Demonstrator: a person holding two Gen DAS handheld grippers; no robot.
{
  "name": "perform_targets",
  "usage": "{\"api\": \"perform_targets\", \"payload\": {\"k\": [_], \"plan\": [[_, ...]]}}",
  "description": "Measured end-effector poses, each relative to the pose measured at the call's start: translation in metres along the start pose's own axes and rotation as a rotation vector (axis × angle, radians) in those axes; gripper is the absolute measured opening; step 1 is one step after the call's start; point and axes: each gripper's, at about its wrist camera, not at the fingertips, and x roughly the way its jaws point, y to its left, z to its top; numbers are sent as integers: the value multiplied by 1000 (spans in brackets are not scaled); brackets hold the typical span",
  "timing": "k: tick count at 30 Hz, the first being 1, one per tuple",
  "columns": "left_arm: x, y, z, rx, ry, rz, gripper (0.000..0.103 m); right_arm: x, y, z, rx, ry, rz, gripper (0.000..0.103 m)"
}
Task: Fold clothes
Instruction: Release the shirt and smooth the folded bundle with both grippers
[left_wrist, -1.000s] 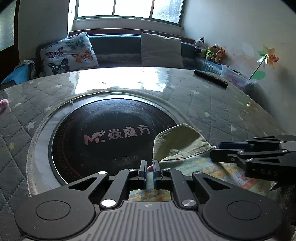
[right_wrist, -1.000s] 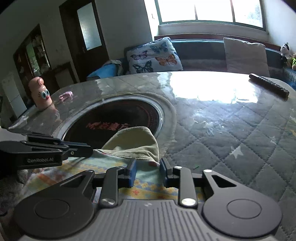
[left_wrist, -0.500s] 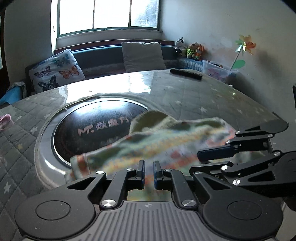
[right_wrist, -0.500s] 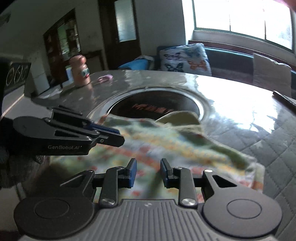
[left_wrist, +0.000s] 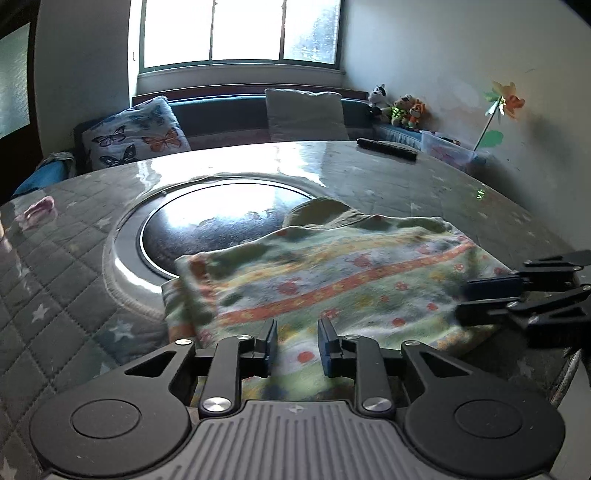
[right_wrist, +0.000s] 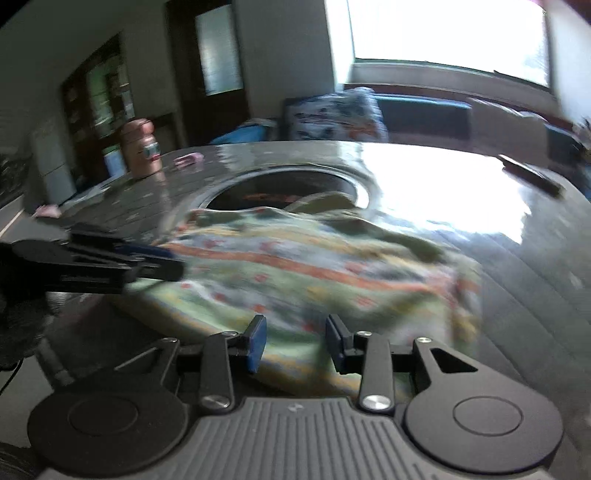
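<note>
A colourful flower-striped garment (left_wrist: 332, 280) with a green hood (left_wrist: 325, 214) lies spread on the quilted table (left_wrist: 66, 288), its far edge over the black round inset (left_wrist: 221, 225). My left gripper (left_wrist: 297, 345) is open above the garment's near edge with nothing between its fingers. The right gripper (left_wrist: 491, 295) comes in from the right over the same edge. In the blurred right wrist view, my right gripper (right_wrist: 295, 343) is open above the garment (right_wrist: 314, 266), and the left gripper (right_wrist: 155, 262) shows at the left.
A black remote (left_wrist: 387, 148) lies at the table's far side. A small pink thing (left_wrist: 38, 206) sits at the left, and a pink doll figure (right_wrist: 142, 147) stands beyond it. Cushions (left_wrist: 136, 136) and a bench run along the window wall.
The left gripper, shut on the garment's edge before, has opened and let go. The garment has gone from a small bunch to a wide spread, and both grippers have drawn back.
</note>
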Motion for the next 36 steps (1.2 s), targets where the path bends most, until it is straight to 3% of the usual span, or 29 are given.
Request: {"api": "perform_targets", "payload": {"k": [8,11,17,25,36], "plan": [[-7,10,-2,-28,-4,13,31,-21,-27,-5,42,15,-76,34],[-7,12,0,-29,-5,27,30,-22,-25,3,35,-21,-73,35],[-4,22,-2,-56,13,48,29,5,-36,5,85,-12,-67,38],[3,31,15,-64,-4,79,30,9,-44,24,83,-35,-73,38],[49,57,39,-138,37,118,29,47,-69,38,149,-18,-79,37]]}}
